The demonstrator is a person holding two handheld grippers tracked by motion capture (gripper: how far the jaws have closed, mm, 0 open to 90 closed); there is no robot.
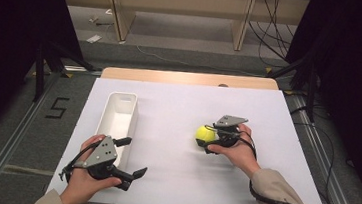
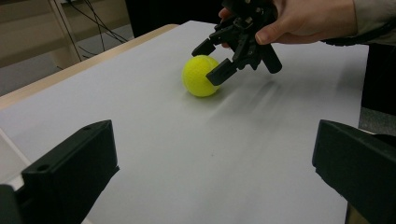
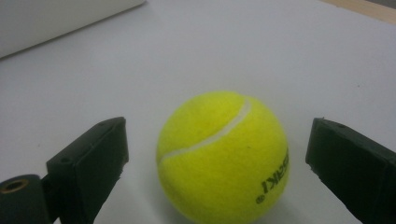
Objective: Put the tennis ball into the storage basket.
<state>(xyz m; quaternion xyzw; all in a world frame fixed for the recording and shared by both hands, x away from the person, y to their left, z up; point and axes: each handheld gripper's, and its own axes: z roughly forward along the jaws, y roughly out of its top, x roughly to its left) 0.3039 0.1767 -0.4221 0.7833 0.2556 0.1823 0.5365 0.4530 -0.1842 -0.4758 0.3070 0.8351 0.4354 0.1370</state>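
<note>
Between spread jaws of right gripper (image 3: 215,163), untouched: ball (image 3: 223,156), fuzzy yellow, white seam, black lettering; left gripper (image 1: 129,157) wide open, empty.

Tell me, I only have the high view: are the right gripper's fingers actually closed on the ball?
Observer: No. The right gripper is open; its fingers flank the tennis ball with gaps on both sides.
Operator: Is the ball lifted?
Observer: No, it rests on the white table.
Operator: And the left gripper?
Observer: The left gripper is open, with nothing between its fingers, facing the ball.
</note>
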